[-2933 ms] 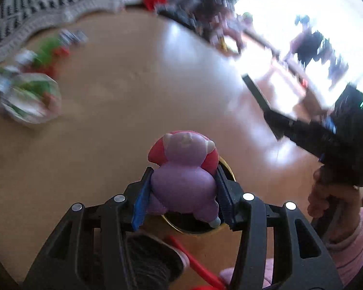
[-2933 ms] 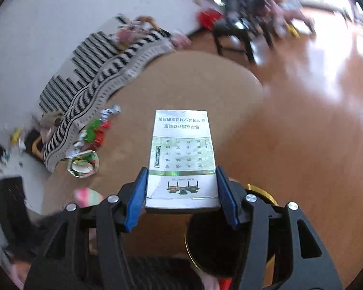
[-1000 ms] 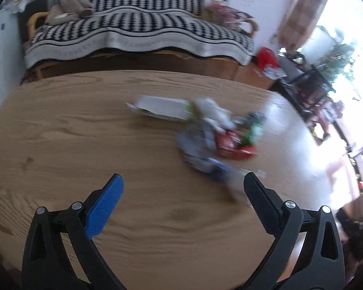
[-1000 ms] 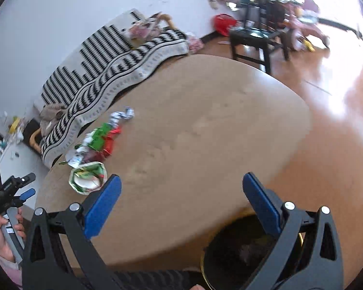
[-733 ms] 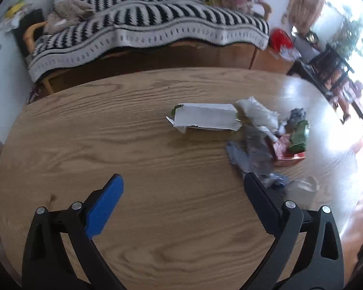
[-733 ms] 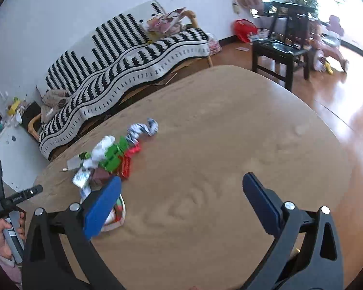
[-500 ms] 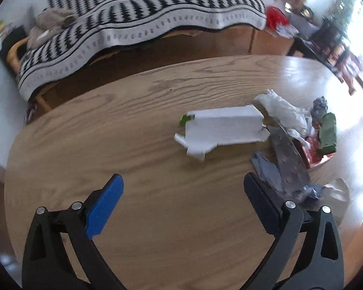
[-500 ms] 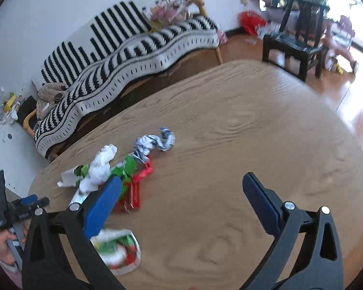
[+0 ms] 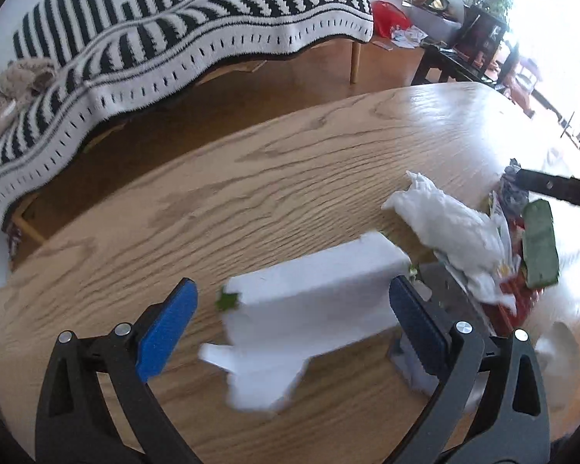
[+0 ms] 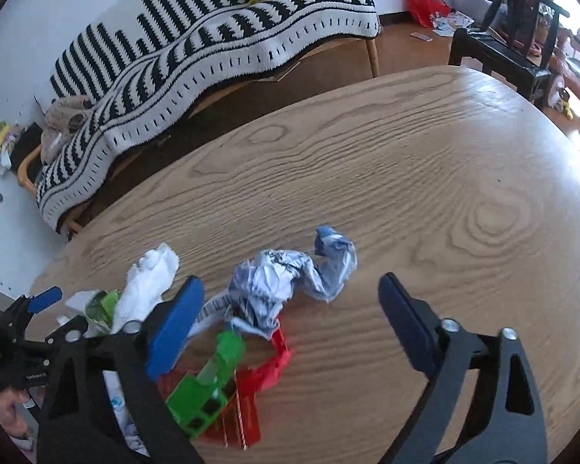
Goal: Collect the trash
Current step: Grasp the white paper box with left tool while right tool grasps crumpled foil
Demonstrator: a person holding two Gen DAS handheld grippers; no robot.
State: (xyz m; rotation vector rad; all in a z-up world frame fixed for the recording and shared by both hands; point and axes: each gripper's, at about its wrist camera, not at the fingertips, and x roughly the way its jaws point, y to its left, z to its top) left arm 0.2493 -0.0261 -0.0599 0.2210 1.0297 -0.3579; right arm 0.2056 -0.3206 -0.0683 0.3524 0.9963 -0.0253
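Having dropped their loads, you are lowering both empty, wide-open tongs, left tongs straddling the white carton, right tongs nearing the crumpled wrapper.

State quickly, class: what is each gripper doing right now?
Left gripper: open, holding nothing, jaws either side of the white cardboard box.
Right gripper: open, empty, above the crumpled blue-white wrapper.

Oval table of pale oak with dark wavy grain, flattened white cardboard carton, crumpled white tissue, crumpled blue-and-white printed wrapper, bright green box on red box, black-and-white striped sofa throw, black grippers with blue pads.
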